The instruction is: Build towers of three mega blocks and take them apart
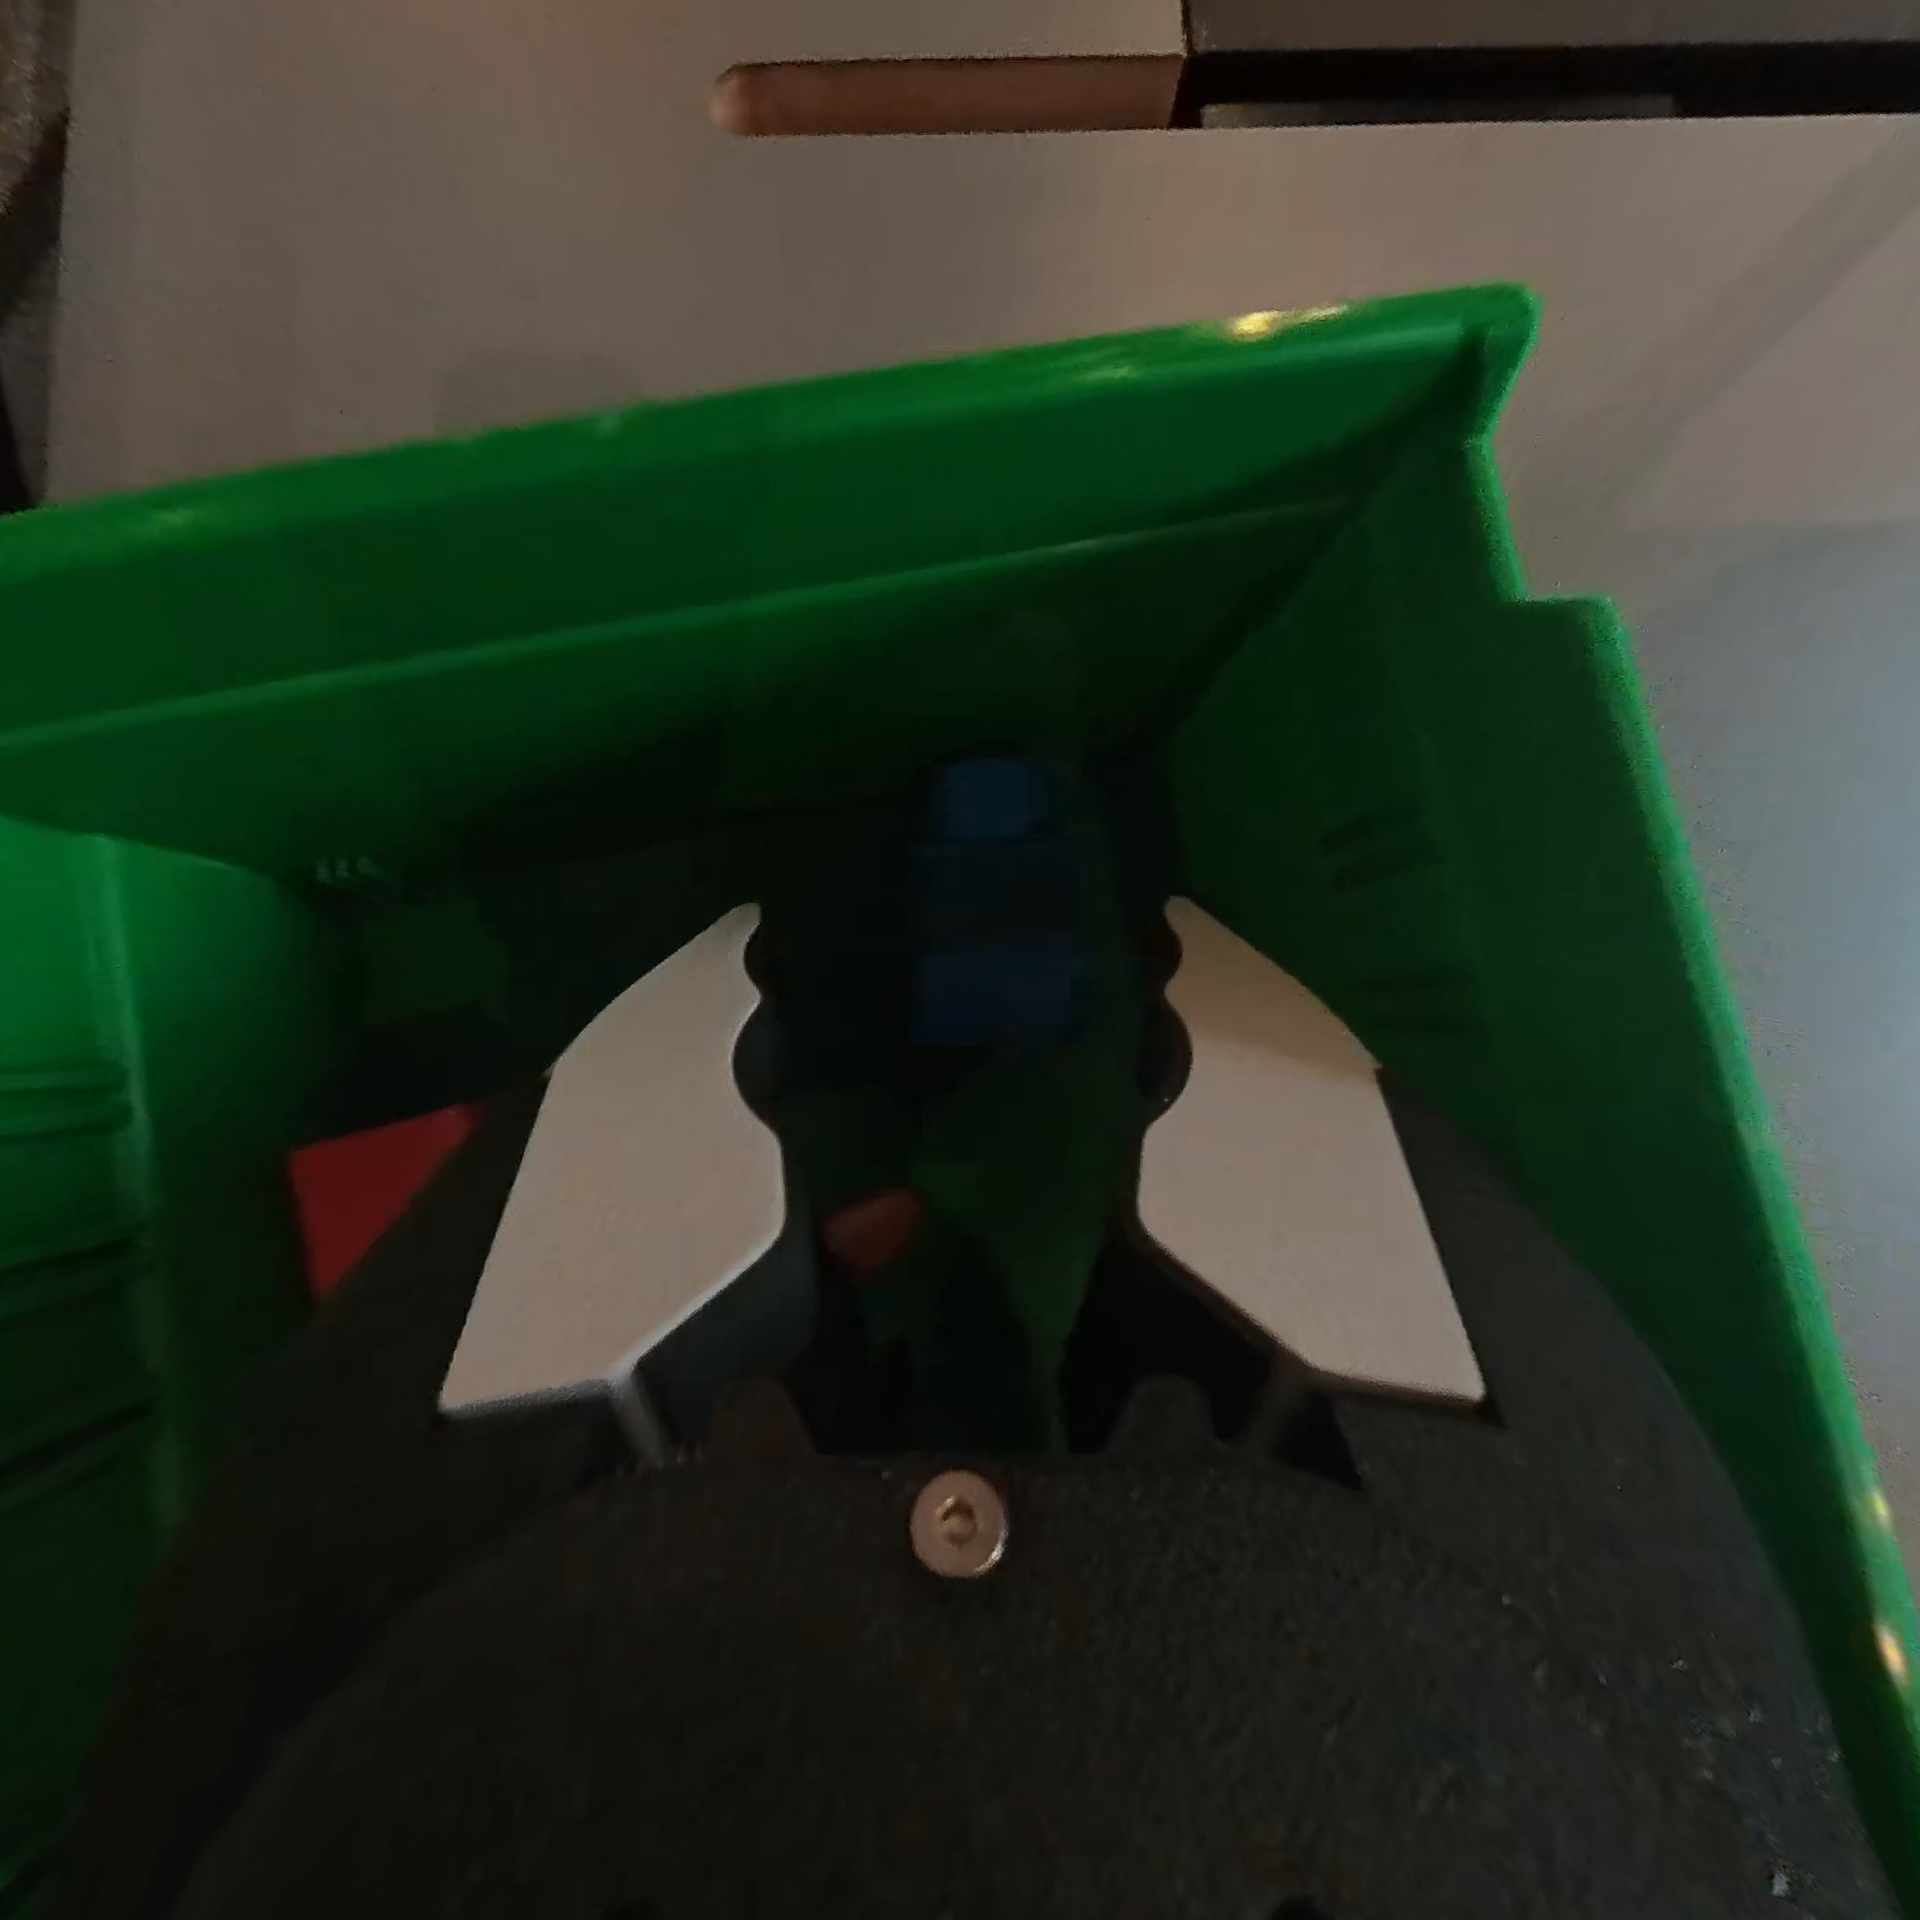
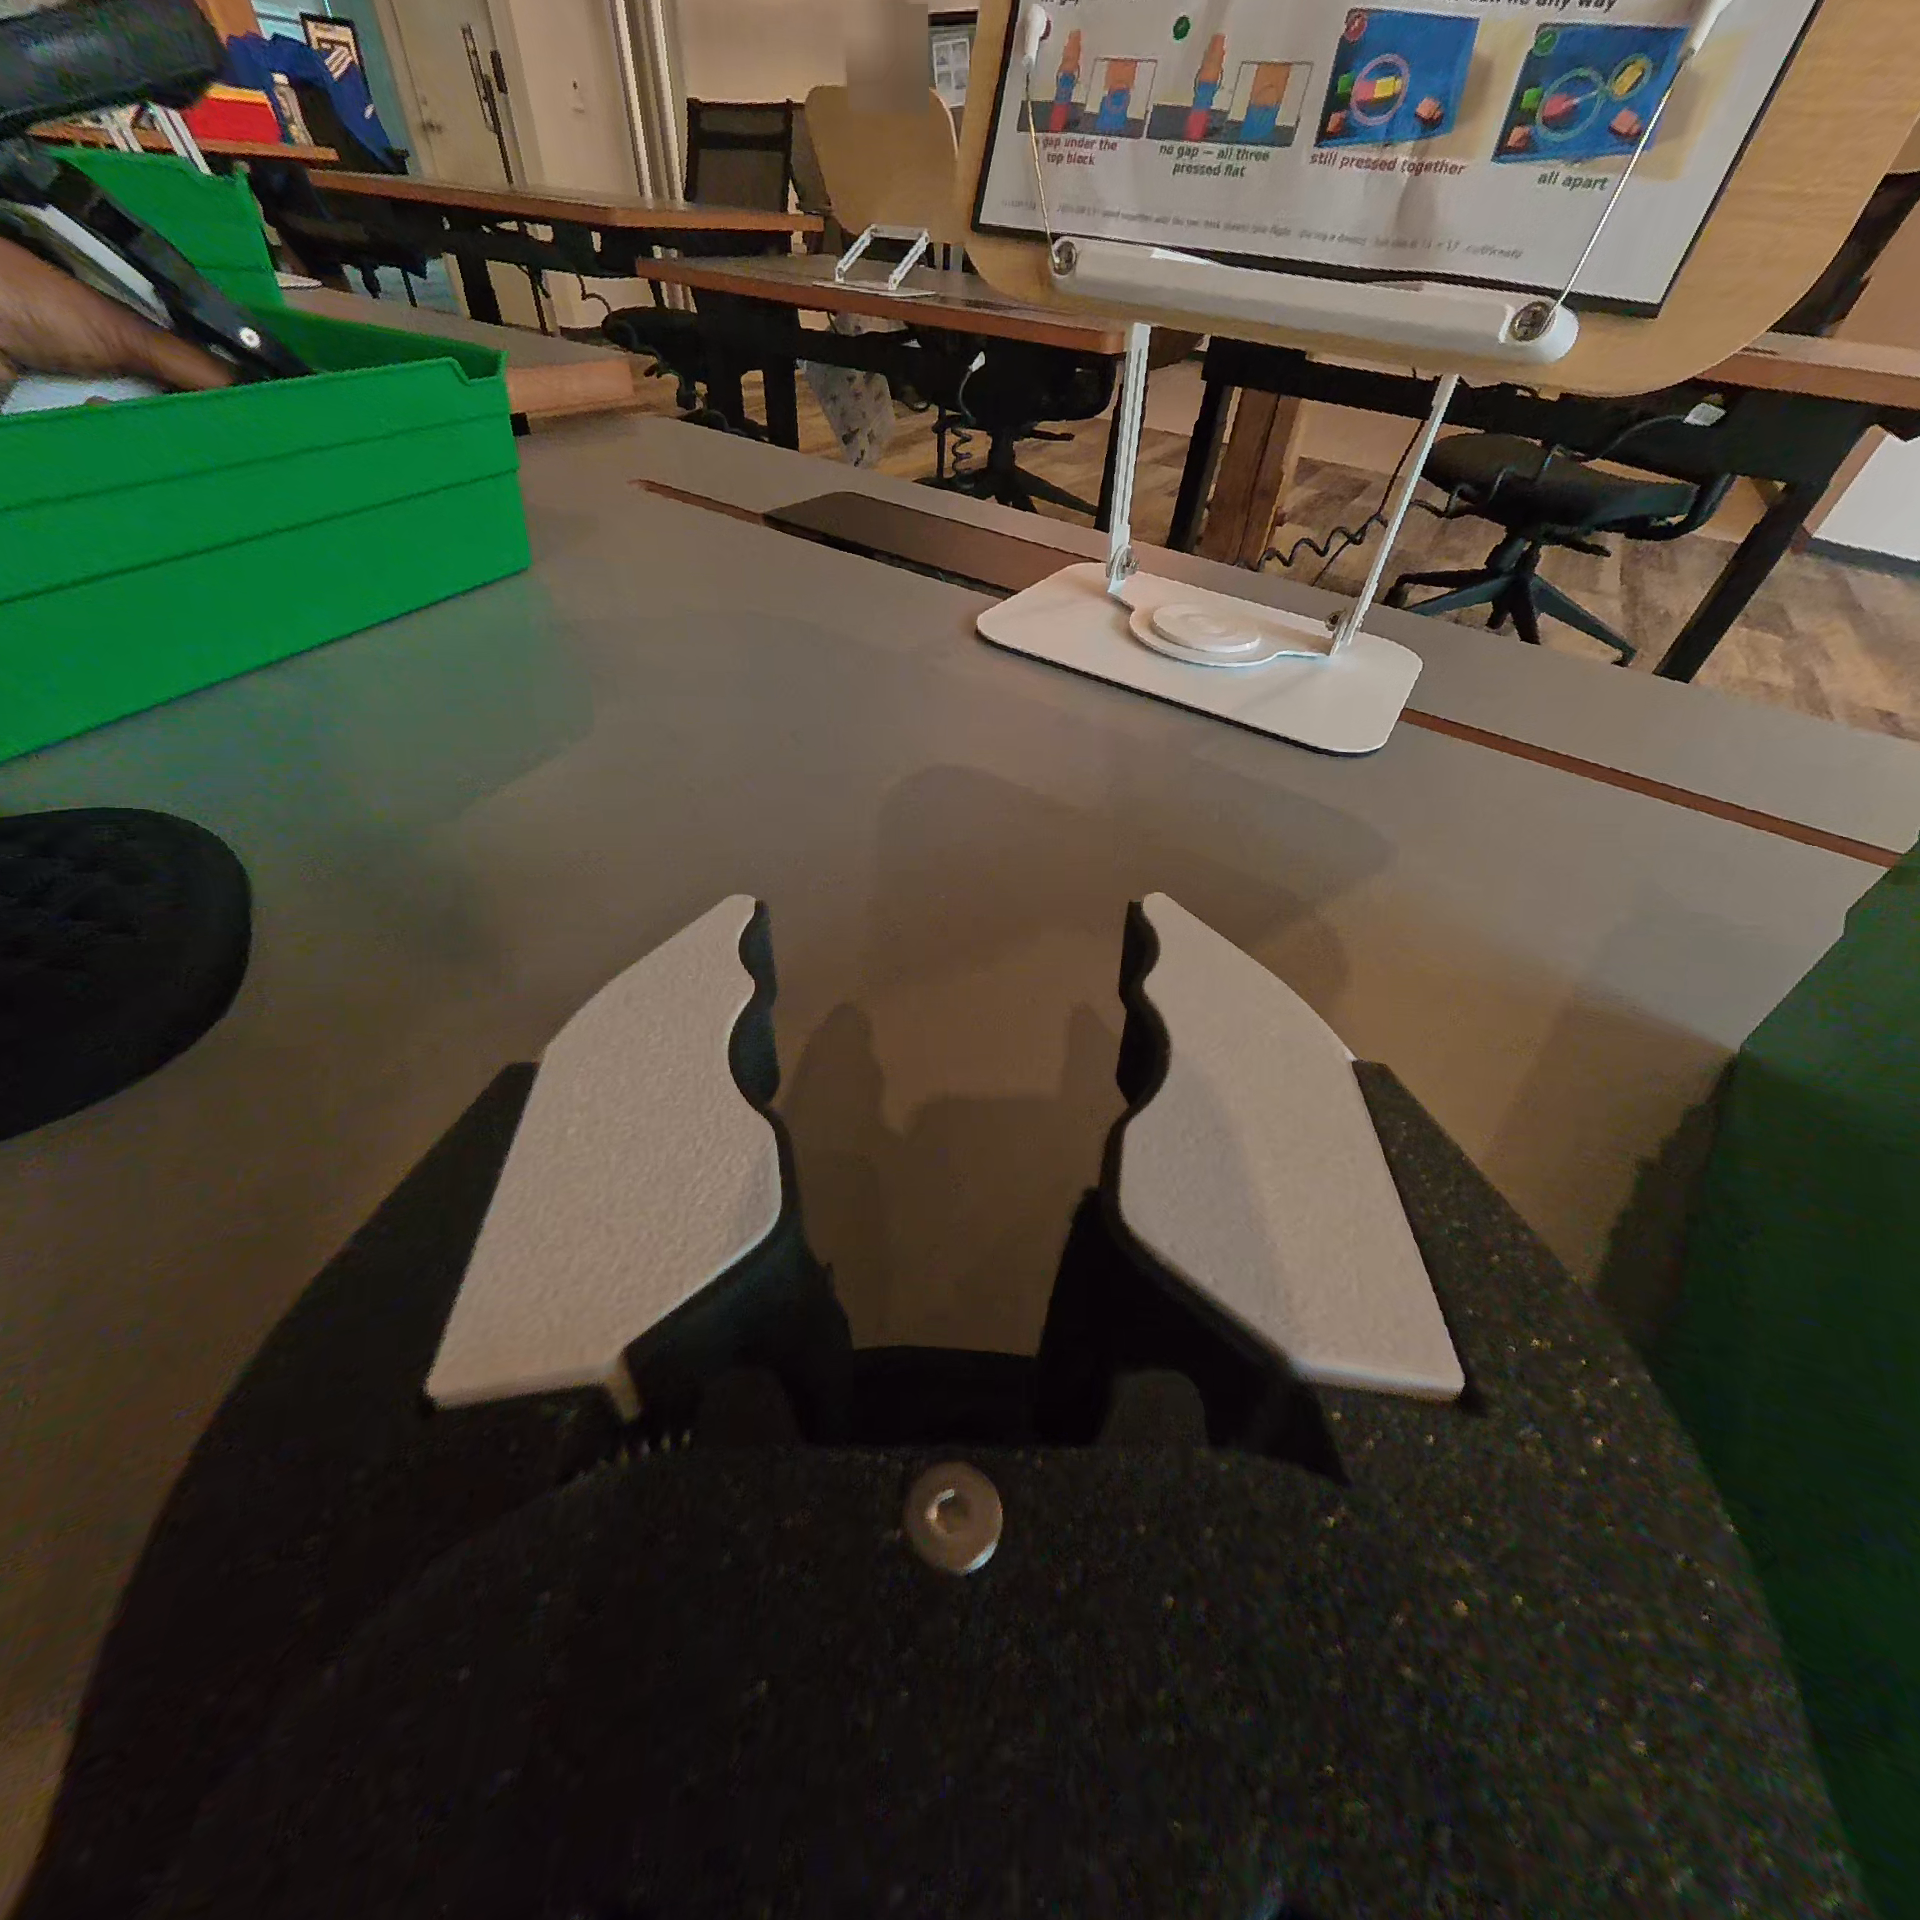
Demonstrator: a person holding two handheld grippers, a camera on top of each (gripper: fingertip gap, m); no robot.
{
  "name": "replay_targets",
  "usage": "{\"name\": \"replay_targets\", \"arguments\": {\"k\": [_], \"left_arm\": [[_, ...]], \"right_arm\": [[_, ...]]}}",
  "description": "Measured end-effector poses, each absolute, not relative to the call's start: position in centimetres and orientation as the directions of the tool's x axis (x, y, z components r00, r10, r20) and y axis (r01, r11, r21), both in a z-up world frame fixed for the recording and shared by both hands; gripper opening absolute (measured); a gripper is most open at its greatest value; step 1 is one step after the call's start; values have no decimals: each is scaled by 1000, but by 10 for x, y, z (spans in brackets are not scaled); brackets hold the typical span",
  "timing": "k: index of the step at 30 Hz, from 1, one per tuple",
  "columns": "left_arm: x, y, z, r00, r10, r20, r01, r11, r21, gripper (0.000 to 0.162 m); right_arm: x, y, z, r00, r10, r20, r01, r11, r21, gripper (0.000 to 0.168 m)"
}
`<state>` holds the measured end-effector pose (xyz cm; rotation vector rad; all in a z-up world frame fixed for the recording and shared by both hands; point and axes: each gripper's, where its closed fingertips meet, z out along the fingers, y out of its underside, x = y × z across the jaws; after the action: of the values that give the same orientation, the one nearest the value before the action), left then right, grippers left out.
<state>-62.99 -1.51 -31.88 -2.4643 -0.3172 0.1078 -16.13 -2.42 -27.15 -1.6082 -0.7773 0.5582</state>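
In the left wrist view my left gripper (image 1: 961,935) is open and reaches down into a green bin (image 1: 727,561). A blue block (image 1: 997,925) lies in the dim bin bottom between and just beyond the fingertips, not gripped. A red block (image 1: 364,1184) lies to the left of the left finger, and a small orange piece (image 1: 873,1231) shows between the fingers near their base. In the right wrist view my right gripper (image 2: 945,925) is open and empty, low over the grey table (image 2: 727,727). The green bin (image 2: 260,520) stands at the left there, with the left gripper (image 2: 156,270) and a hand inside it.
A black round pad (image 2: 94,956) lies on the table at the left. A white stand (image 2: 1205,644) holding an instruction sheet (image 2: 1351,125) stands at the table's far side. A dark green box (image 2: 1829,1247) is at the right edge. Desks and chairs stand behind. Left tips to right tips: about 45 cm.
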Motion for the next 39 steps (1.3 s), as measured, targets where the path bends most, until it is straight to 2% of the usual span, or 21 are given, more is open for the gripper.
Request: {"name": "replay_targets", "arguments": {"k": [5,6,7,8,14,19,24,29,39], "left_arm": [[-631,-19,-334,978,208,-15,164,-813,-559,62],[-631,-19,-338,983,184,-24,141,-823,-550,54],[-631,-19,-342,987,159,-33,115,-831,-544,39],[-631,-20,-344,990,137,-38,94,-830,-549,36],[-633,-25,-329,992,119,27,109,-764,-636,36],[-623,-36,-275,989,57,133,142,-575,-806,36],[-567,-69,-200,962,-176,210,156,-280,-947,35],[-503,-103,-167,939,-309,150,123,-107,-987,35],[-376,-128,-156,872,-488,30,130,173,-976,35]], "right_arm": [[-160,-24,-269,663,746,57,162,-68,-984,64],[-160,-24,-270,663,746,55,160,-70,-985,63],[-160,-24,-270,663,747,52,159,-73,-985,63],[-160,-24,-270,663,747,50,158,-74,-985,63],[-160,-24,-270,661,749,48,158,-76,-984,63],[-161,-25,-270,657,751,60,167,-67,-984,63],[-163,-27,-271,641,765,70,181,-62,-982,62],[-166,-29,-273,625,776,85,204,-57,-977,62],[-179,-39,-267,565,808,170,300,-9,-954,59]]}}
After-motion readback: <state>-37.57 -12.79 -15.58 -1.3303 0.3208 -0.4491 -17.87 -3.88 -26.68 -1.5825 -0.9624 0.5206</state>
